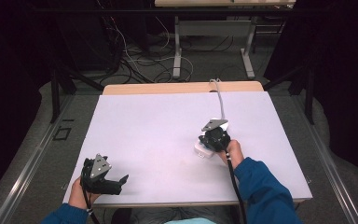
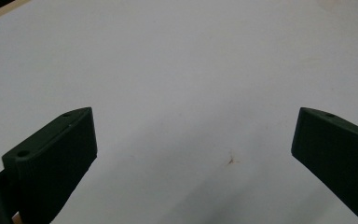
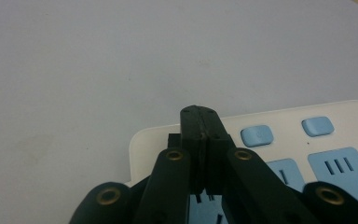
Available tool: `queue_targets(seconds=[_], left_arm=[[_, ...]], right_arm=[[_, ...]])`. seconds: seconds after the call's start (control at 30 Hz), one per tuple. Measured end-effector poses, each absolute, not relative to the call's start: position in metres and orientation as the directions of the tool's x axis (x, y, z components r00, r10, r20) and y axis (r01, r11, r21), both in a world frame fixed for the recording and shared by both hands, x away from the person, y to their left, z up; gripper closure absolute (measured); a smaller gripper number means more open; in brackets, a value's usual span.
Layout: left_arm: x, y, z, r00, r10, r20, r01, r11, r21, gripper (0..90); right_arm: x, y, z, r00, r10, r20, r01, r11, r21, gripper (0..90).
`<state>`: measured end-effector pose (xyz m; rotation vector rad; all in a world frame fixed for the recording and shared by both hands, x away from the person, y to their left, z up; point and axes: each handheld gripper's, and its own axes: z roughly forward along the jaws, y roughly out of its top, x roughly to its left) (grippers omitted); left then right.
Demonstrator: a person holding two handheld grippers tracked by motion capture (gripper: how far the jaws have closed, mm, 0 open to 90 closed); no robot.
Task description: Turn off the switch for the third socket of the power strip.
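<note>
One white power strip [image 1: 204,147] lies right of centre on the white table [image 1: 158,135]; two blue switches [image 3: 257,135] visible. Right gripper [image 3: 200,122] clenched, empty, over its end. Left gripper [image 2: 193,154] released, near-left, empty.

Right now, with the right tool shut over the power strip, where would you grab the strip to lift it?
Probably across the short width of the power strip, coming from above with open jaws on its two long side edges. It lies flat on the white table, so the top face with blue sockets offers no purchase. Grip mid-body, away from the cable end. The right tool would have to open first.
</note>
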<state>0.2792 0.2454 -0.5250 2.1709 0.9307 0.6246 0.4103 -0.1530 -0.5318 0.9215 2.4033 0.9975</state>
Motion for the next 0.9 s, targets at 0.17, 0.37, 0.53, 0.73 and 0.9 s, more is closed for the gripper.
queue_targets(seconds=[0.17, 0.37, 0.53, 0.73, 0.9], left_arm=[[0.279, 0.245, -0.525, 0.63, 0.761, 0.155, 0.433, -0.51, 0.743, 0.3], [0.28, 0.246, -0.525, 0.632, 0.759, 0.158, 0.43, -0.513, 0.742, 0.2], [0.279, 0.246, -0.525, 0.633, 0.757, 0.164, 0.428, -0.519, 0.74, 0.2], [0.279, 0.247, -0.524, 0.629, 0.759, 0.167, 0.429, -0.518, 0.74, 0.3], [0.279, 0.247, -0.524, 0.63, 0.759, 0.161, 0.431, -0.515, 0.741, 0.2]], right_arm=[[0.41, -0.153, -0.532, -0.713, 0.696, -0.089, 0.428, 0.532, 0.731, 90.0], [0.41, -0.153, -0.532, -0.714, 0.694, -0.096, 0.421, 0.534, 0.733, 90.0], [0.41, -0.153, -0.53, -0.718, 0.689, -0.096, 0.427, 0.546, 0.721, 90.0], [0.409, -0.154, -0.526, -0.713, 0.694, -0.098, 0.416, 0.532, 0.737, 84.7], [0.407, -0.157, -0.522, -0.709, 0.699, -0.095, 0.401, 0.511, 0.76, 66.6]])
